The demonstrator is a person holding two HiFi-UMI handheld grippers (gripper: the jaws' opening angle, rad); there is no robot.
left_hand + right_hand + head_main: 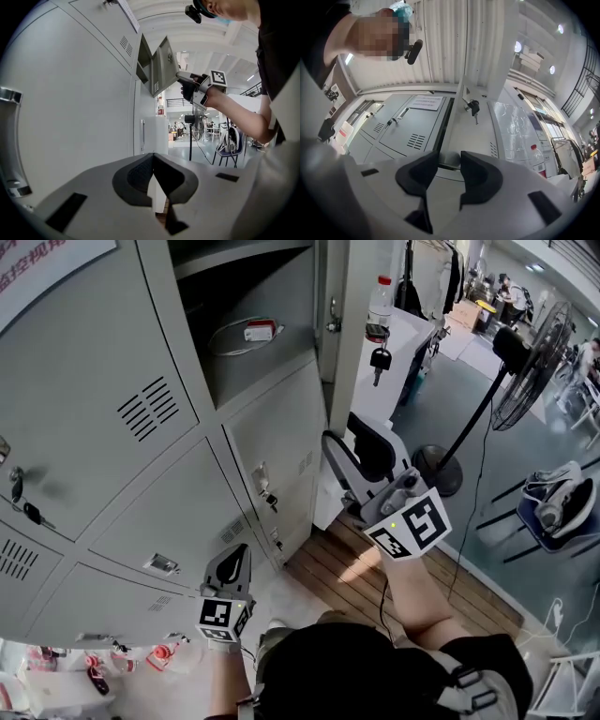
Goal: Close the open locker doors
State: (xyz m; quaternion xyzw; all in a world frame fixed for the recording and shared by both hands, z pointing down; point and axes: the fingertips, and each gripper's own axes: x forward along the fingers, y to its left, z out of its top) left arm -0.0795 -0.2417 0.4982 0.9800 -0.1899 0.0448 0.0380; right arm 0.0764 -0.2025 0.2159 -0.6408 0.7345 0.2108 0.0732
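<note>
The grey lockers (141, 474) fill the left of the head view. One upper compartment (253, 324) stands open, with a coiled cable (242, 334) inside. Its door (349, 371) swings out to the right, keys (380, 358) hanging from the lock. My right gripper (349, 444) is raised below that door's lower edge, jaws open, nothing between them. In the right gripper view the door (471, 129) and its key (473, 107) rise just beyond the right gripper (450, 157). My left gripper (239, 554) is shut and empty beside the lower closed lockers. The left gripper view shows the left gripper (152, 159), the open door (164, 65) and the right gripper (187, 86).
A standing fan (525, 371) and a chair (553, 507) are on the right. A water bottle (380, 301) stands on a white cabinet behind the open door. A wooden platform (375, 568) lies underfoot. Red items (94, 667) lie at the lockers' foot.
</note>
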